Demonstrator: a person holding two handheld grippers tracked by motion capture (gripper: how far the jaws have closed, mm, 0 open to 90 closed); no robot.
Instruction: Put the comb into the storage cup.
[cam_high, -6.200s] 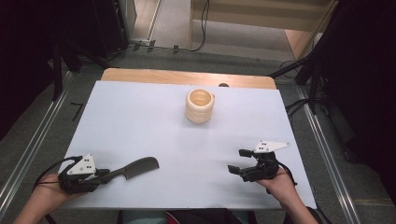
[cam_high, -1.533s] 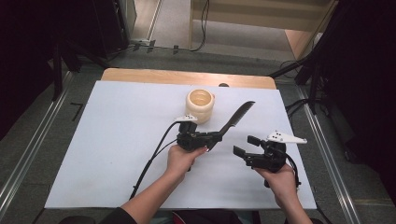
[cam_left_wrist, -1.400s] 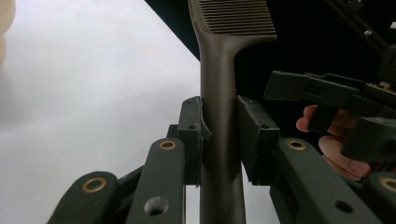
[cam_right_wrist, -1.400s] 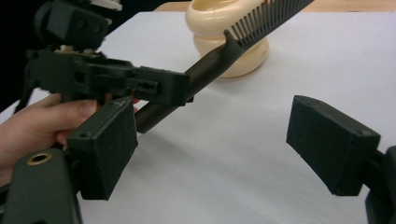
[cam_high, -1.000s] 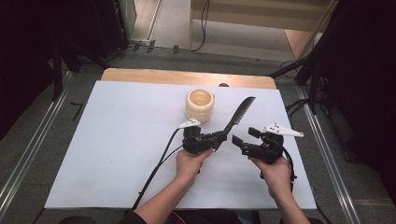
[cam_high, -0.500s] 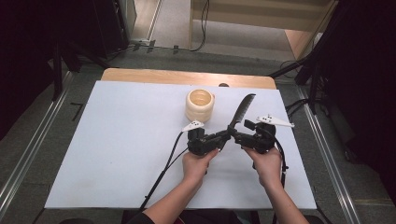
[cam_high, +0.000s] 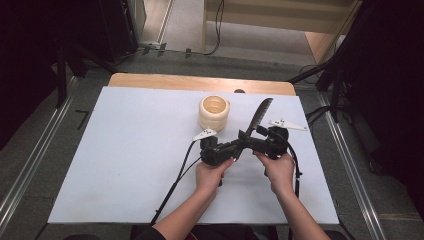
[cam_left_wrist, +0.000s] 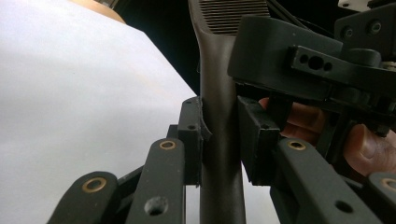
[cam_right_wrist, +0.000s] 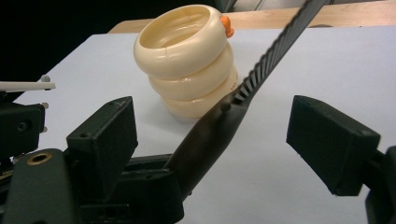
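Your left gripper (cam_high: 239, 147) clamped the thin, stiff, light black plastic comb (cam_high: 259, 116) by its smooth handle above the white counter (cam_high: 125, 150), while your right gripper (cam_right_wrist: 224, 135) gaped around the handle.

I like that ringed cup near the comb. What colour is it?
The cup is cream, with a small orange bit at its rim. The right gripper view shows it best.

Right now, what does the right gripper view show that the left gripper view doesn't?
Right gripper view: the cream ringed cup standing on the table, and the right gripper with jaws spread wide on either side of the comb, not touching it. Left gripper view: the left gripper clamped on the comb's handle, and a hand. Both show the comb and the white table.
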